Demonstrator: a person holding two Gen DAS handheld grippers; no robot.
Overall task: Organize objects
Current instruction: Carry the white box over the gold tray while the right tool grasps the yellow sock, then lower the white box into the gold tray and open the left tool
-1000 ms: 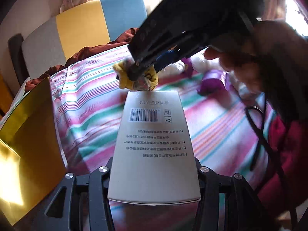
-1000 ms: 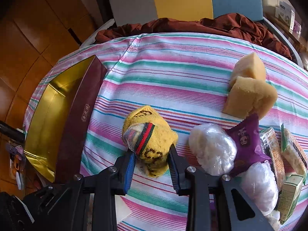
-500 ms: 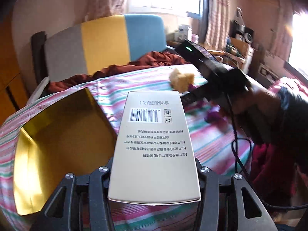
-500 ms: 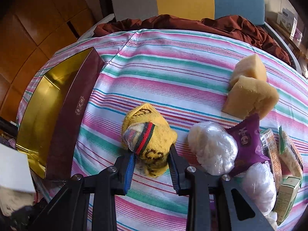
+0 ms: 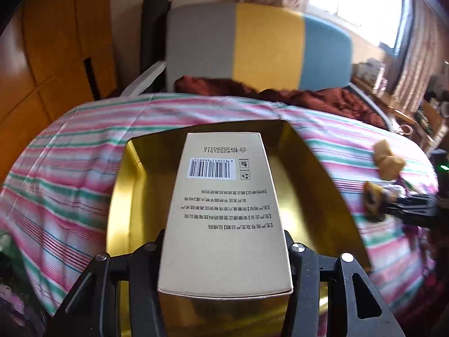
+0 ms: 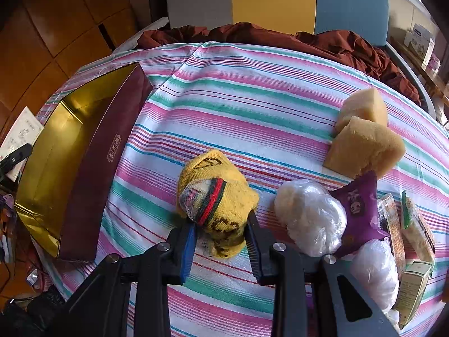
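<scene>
A beige carton (image 5: 224,196) with a barcode is clamped between the fingers of my left gripper (image 5: 224,252). It hangs over the open gold-lined box (image 5: 317,174) on the striped tablecloth. In the right wrist view the same box (image 6: 56,146) shows its maroon outer wall, and the carton (image 6: 22,132) peeks in at the left edge. My right gripper (image 6: 220,241) is shut on a yellow knitted sock bundle (image 6: 216,193) with a red and green band, which rests on the cloth. Far right in the left wrist view, the right gripper (image 5: 415,207) appears blurred.
Two yellow sponges (image 6: 364,140), two white plastic bundles (image 6: 311,219), a purple packet (image 6: 356,207), snack packs (image 6: 415,219) and a green carton (image 6: 412,286) crowd the right side. A grey, yellow and blue chair (image 6: 275,0) with a maroon cloth (image 6: 280,33) stands behind the table.
My left gripper has swung left with the carton, away from the sock bundle, and now sits over the gold-lined box. The right gripper has stayed on the sock bundle.
</scene>
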